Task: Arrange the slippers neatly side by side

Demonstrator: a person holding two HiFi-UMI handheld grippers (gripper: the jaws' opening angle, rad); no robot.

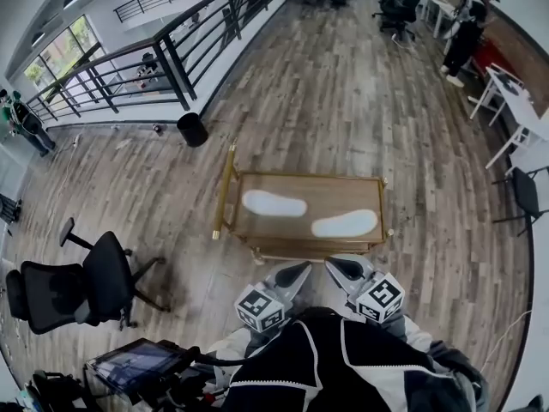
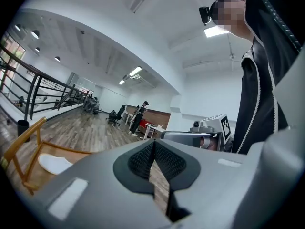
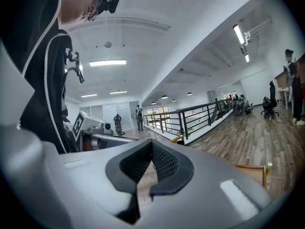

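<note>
A wood-plank floor fills the room around you, with a black railing [image 1: 171, 50] running along the upper left of the head view and white desks [image 1: 519, 110] at the right edge. At the centre stands a low table [image 1: 225, 197] with a gold frame. On its top a white slipper [image 1: 274, 202] lies in the left half, towards the far edge, and a second white slipper [image 1: 345, 223] lies in the right half, nearer to you. Both lie lengthwise along the table, staggered and apart, not touching. The only print to read close by is the black-and-white square pattern on each marker cube, one on your left gripper's cube [image 1: 260, 307] and one on your right gripper's cube [image 1: 380, 297]; they carry no letters. Your left gripper [image 1: 300, 269] and right gripper [image 1: 336, 265] sit at the lower centre, tips just short of the table's near edge. In each gripper view the ribbed pads meet at the tip with nothing between them, so both sets of fingers are closed and empty. A black office chair [image 1: 73, 286] stands at the lower left, well apart from the table, with a tablet screen [image 1: 133, 363] below it. A black bin [image 1: 192, 130] sits by the railing. People stand at the upper right [image 1: 467, 28] and far left [image 1: 26, 123].
</note>
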